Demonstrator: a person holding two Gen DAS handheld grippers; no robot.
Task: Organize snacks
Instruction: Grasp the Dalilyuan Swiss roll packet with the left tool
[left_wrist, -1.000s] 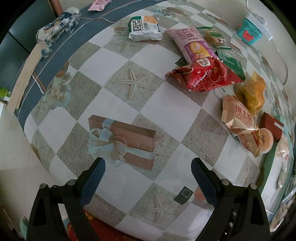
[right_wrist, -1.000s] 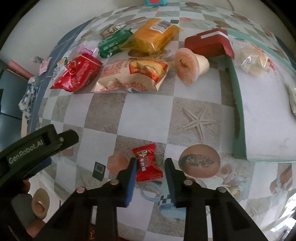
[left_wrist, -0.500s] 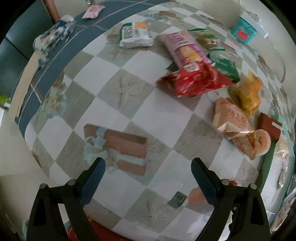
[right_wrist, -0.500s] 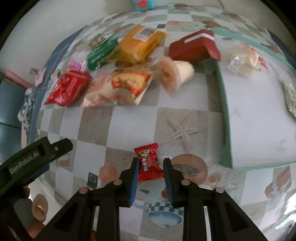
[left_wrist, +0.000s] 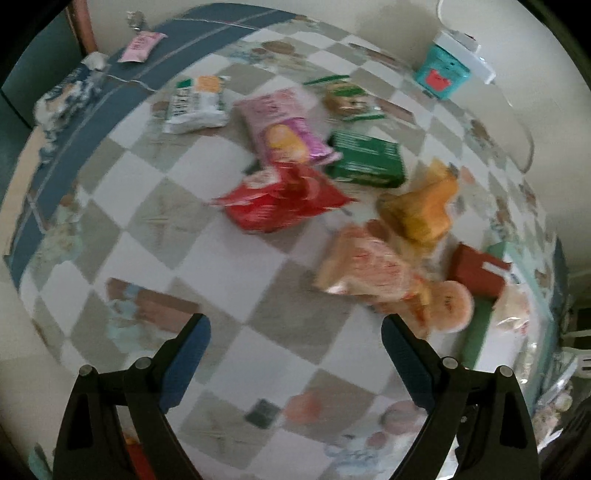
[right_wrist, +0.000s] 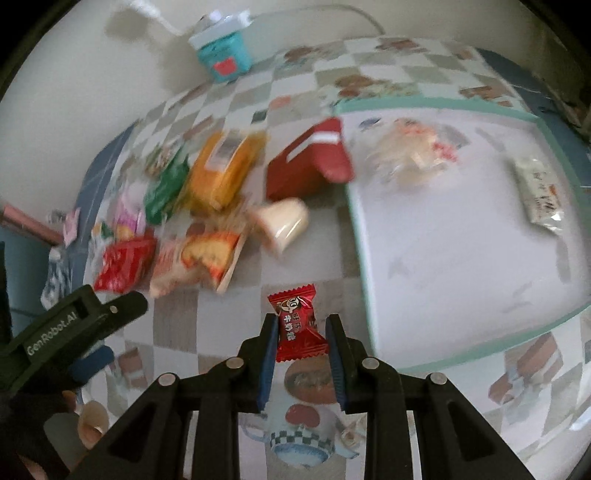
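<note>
Across the checkered bench (right_wrist: 236, 306), covered by a patterned cloth, the work is judged to be in an early stage. A white tray with a teal rim (right_wrist: 364, 236) is being used as the collecting place, and only two clear-wrapped packets are being held in it so far. Most of the snacks are being left in a loose heap beside it: a red bag (left_wrist: 280, 199), a pink bag (left_wrist: 284, 129), a green pack (left_wrist: 365, 158), an orange bag (left_wrist: 421, 210), a dark red box (right_wrist: 308, 162) and a pudding cup (right_wrist: 284, 225). The left tongs (left_wrist: 295, 354) are being kept spread wide over bare cloth, with nothing between them. The right tongs (right_wrist: 301, 332) are being pressed together on a small red candy (right_wrist: 297, 325), which is being carried above the bench just short of the tray's near edge, apparently for dropping inside.
</note>
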